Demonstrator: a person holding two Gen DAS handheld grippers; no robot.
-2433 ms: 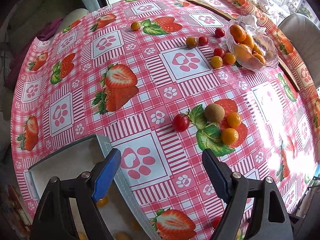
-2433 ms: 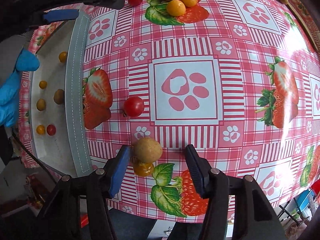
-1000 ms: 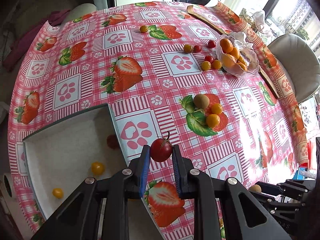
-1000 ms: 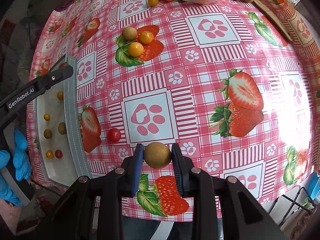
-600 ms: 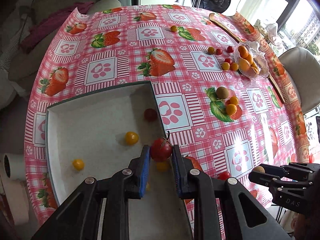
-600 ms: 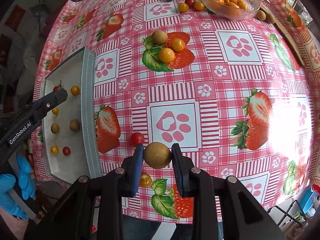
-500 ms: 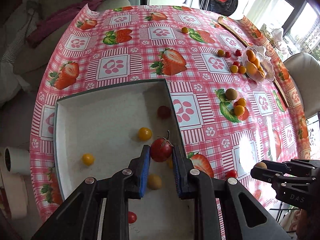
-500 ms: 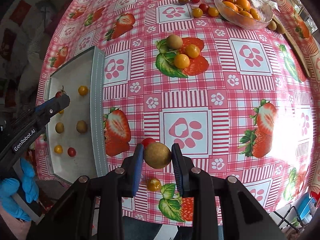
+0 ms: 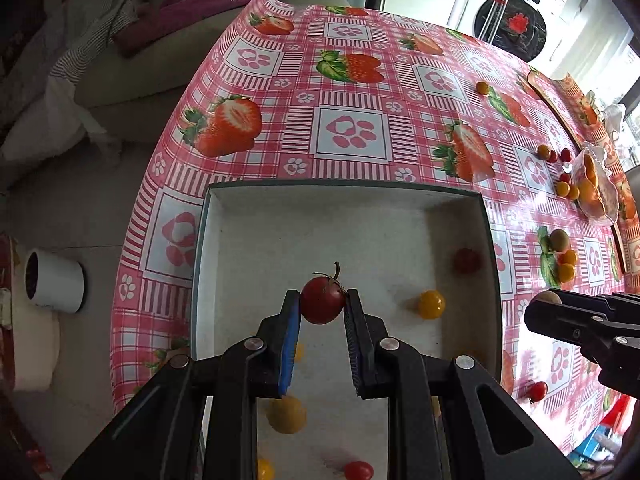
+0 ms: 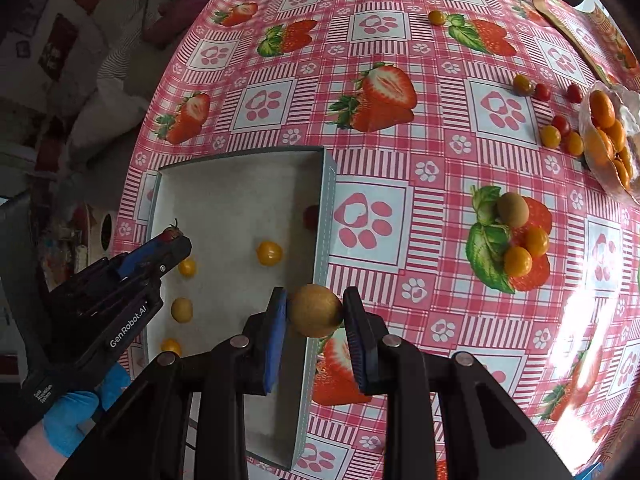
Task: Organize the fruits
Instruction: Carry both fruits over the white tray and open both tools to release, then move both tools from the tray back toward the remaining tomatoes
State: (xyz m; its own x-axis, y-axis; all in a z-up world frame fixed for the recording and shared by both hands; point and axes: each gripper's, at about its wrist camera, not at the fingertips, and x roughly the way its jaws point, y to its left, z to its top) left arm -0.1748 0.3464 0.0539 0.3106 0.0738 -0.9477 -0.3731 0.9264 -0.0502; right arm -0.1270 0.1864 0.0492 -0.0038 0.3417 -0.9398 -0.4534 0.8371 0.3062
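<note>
Red tomato (image 9: 322,305) in L hand-held gripper (image 9: 322,308) | over tray (image 9: 344,191)

A shallow grey-rimmed white tray (image 10: 326,216) sits at the bench's (image 10: 400,152) near left edge. Small round yellow fruits (image 10: 269,253) lie inside it. A clear glass bowl (image 10: 604,176) stands far right.

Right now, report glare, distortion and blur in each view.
Left wrist: fisheye bends the pink strawberry tablecloth; bright window top right; red stemmed tomato in left claw sharp. Right wrist: glare whitens the cloth lower right; round brown fruit sharp.
</note>
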